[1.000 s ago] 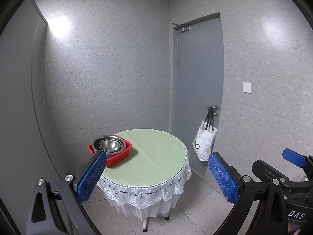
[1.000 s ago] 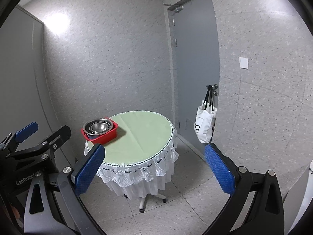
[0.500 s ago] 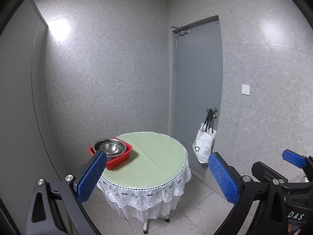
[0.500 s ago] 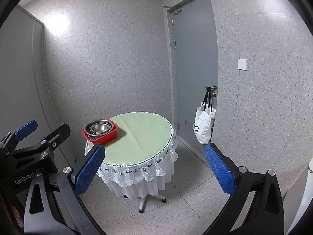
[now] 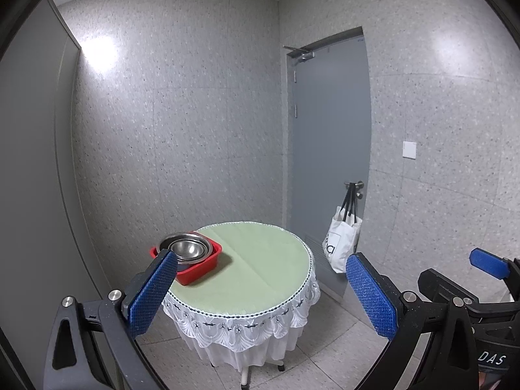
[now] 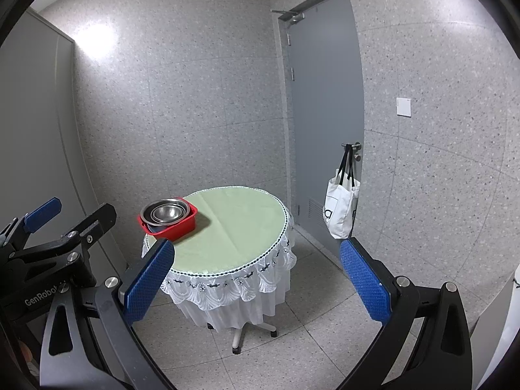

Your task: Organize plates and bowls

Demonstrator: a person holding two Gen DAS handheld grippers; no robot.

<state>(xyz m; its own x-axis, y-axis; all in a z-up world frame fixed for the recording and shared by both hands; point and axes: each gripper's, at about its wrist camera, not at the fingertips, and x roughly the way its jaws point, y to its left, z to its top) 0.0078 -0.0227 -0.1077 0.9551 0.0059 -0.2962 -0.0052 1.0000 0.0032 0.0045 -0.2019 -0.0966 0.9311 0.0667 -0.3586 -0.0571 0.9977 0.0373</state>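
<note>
A red plastic bin [image 5: 198, 268] [image 6: 177, 226] sits at the left edge of a round table [image 5: 260, 266] [image 6: 234, 227] with a green cloth. Steel bowls [image 5: 187, 248] [image 6: 167, 212] are nested inside the bin. My left gripper [image 5: 260, 289] is open and empty, well short of the table. My right gripper [image 6: 256, 276] is also open and empty, held back from the table. The right gripper also shows at the right edge of the left wrist view [image 5: 487, 263], and the left one at the left edge of the right wrist view [image 6: 42, 211].
The table stands on a white pedestal base [image 6: 242, 331] with a lace skirt. A grey door [image 5: 328, 149] is behind it, with a white tote bag [image 5: 341, 243] hanging on the handle. Speckled grey walls and a tiled floor [image 6: 292, 351] surround the table.
Both grippers have drawn back and tilted up a little, so the table sits lower and smaller in both views. The bin and bowls have not moved.
</note>
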